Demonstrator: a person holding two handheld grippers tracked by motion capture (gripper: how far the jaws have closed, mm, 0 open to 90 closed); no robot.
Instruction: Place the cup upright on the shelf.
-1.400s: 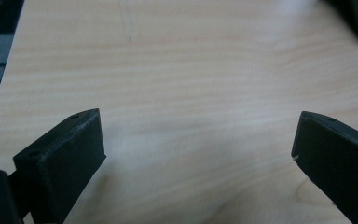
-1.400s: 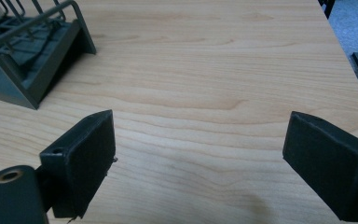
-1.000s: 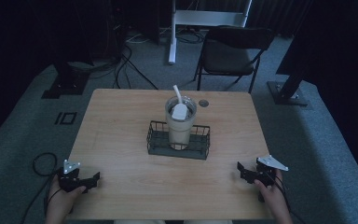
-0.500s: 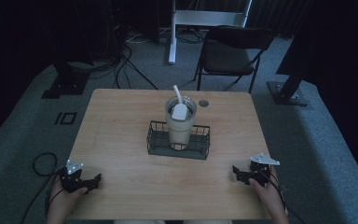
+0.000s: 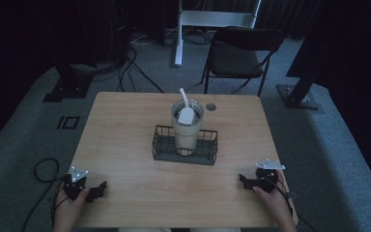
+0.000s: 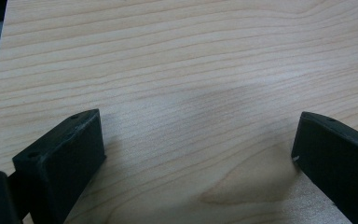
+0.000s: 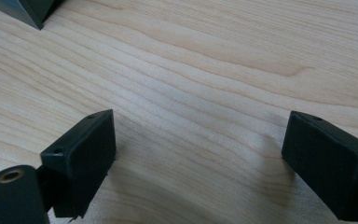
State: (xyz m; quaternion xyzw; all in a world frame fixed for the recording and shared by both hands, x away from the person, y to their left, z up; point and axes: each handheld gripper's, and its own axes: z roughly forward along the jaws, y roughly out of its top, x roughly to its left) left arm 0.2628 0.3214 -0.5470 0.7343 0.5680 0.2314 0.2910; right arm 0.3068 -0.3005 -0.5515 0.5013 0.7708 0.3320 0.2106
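A pale tumbler with a lid and a white straw stands upright inside a black wire basket at the middle of the wooden table. My left gripper rests at the table's near left corner, held by a hand, jaws wide apart over bare wood. At the near right, my right gripper lies on the table, also open, nothing between its jaws. Both grippers are well short of the basket.
A dark folding chair stands beyond the far edge of the table. A small round grommet sits near the far edge behind the tumbler. Cables lie on the grey carpet at the left. A dark corner of the basket shows in the right gripper view.
The right gripper has shifted left and slightly nearer along the table edge. The left gripper has dropped a little toward the near edge. The tumbler and basket have not moved.
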